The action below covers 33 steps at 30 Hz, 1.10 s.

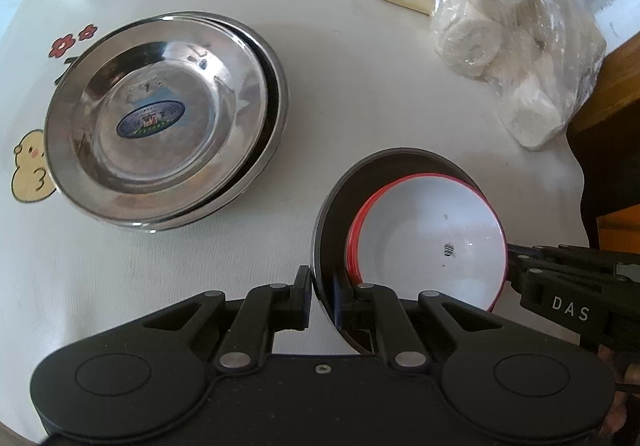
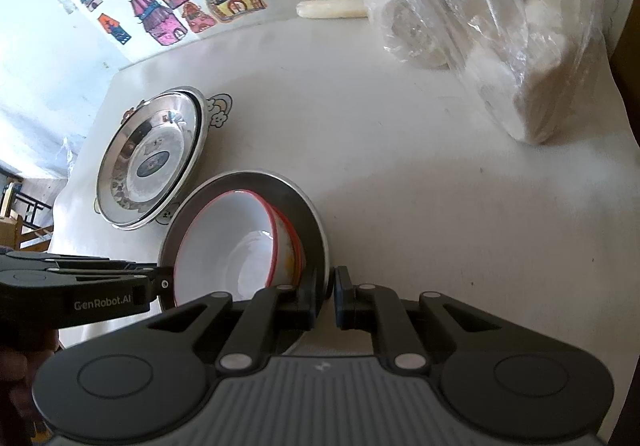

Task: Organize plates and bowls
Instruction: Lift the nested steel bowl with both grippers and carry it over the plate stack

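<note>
Left gripper (image 1: 322,300) and right gripper (image 2: 333,296) both clenched on dark bowl (image 1: 340,198) rim, red-rimmed bowls (image 1: 432,242) nested inside; lift level, set beside steel plates (image 1: 160,138) at left.

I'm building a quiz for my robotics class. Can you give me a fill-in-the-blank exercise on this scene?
1. The white bowls have ____ rims.
2. They sit inside a dark ____.
3. Both claws, left claw and right claw, grip that dish's ____.
4. The steel plates are ____ together.

Answers: red; dish; rim; stacked
</note>
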Tool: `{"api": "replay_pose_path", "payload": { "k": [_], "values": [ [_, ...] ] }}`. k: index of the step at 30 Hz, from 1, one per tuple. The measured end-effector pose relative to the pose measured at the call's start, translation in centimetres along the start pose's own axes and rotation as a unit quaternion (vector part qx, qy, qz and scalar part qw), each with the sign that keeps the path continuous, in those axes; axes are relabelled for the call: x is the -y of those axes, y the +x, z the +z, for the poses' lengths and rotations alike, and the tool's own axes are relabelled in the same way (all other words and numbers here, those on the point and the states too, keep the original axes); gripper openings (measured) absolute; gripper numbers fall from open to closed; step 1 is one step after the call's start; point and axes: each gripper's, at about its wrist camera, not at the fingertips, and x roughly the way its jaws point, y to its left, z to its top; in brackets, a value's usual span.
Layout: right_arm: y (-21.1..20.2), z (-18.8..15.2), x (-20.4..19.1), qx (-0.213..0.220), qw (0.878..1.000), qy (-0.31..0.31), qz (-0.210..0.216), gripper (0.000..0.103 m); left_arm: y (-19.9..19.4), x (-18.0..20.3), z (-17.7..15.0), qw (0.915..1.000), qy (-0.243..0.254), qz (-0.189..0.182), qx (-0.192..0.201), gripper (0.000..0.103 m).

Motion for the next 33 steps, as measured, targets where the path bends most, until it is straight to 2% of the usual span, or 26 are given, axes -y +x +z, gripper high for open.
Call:
{"api": "replay_pose_path", "payload": {
  "k": [21,33],
  "values": [
    [0.5,0.0,-0.1,-0.007,0.999,0.047,-0.010,0.009,0.4,-0.6,0.6,0.9993,0.021,-0.029,-0.012,0.010],
    [0.1,-0.5,-1.2,-0.011,0.998,0.059,-0.010,0.009,-0.1,-1.5,0.9,0.9992,0.007,-0.038,-0.007,0.008]
  ]
}}
